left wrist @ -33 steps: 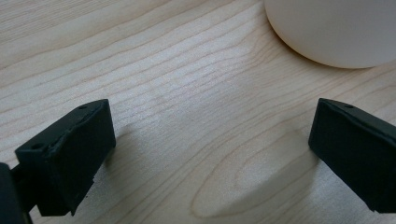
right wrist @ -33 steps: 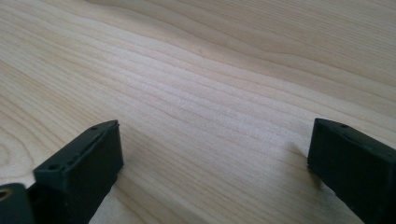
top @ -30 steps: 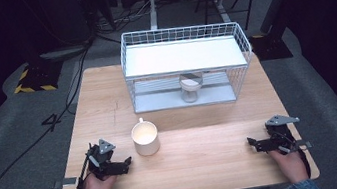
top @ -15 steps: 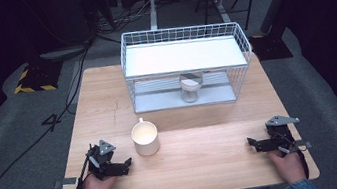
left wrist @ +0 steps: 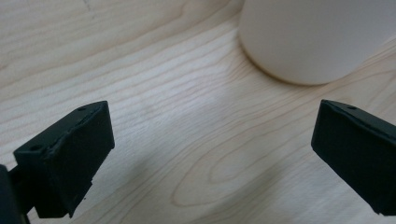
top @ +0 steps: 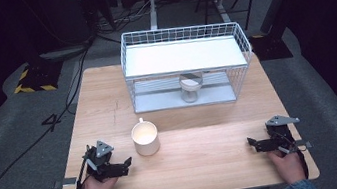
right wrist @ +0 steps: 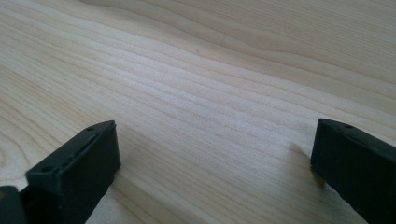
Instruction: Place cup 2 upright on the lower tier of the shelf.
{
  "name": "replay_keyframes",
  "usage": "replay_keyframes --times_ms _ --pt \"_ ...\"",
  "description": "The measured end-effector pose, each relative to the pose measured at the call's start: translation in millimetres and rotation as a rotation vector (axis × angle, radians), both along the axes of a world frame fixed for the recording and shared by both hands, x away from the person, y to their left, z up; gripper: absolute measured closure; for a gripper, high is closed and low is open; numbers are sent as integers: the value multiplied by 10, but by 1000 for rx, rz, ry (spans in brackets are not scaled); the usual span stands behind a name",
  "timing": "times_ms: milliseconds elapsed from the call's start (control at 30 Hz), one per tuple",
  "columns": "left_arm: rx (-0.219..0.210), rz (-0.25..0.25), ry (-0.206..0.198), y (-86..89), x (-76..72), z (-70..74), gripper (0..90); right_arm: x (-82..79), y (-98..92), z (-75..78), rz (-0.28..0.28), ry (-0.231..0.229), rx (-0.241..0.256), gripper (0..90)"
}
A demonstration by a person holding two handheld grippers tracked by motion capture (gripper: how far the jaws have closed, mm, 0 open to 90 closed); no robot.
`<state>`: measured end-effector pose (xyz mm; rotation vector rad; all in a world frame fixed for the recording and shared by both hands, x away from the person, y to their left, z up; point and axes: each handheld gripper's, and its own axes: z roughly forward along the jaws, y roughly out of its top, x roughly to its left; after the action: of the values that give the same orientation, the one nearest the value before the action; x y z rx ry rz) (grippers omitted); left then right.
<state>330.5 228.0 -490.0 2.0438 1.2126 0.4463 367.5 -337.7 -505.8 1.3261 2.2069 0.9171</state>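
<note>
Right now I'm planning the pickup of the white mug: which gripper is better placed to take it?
Left. The left gripper rests open just beside the white mug, which sits close ahead of its jaws in the left gripper view. The right gripper, also open, sits far across the table.

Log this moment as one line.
left gripper: open, beside mug | right gripper: open, over table | jar: in rack

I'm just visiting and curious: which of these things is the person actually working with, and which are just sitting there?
In the job:
- white mug, nearest the left gripper
- left gripper, open
- right gripper, open, resting on the table

Just there:
- wire rack
- small jar on the rack's lower shelf
</note>
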Motion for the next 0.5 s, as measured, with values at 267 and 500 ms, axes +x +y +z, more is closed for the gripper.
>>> replay_keyframes --times_ms 267,500 --pt "-43 -51 -83 -143 -126 229 0 -2 1 0 -3 1 0 15" --pt "-105 -83 -130 -272 -156 285 0 -3 8 0 -8 1 2 15"
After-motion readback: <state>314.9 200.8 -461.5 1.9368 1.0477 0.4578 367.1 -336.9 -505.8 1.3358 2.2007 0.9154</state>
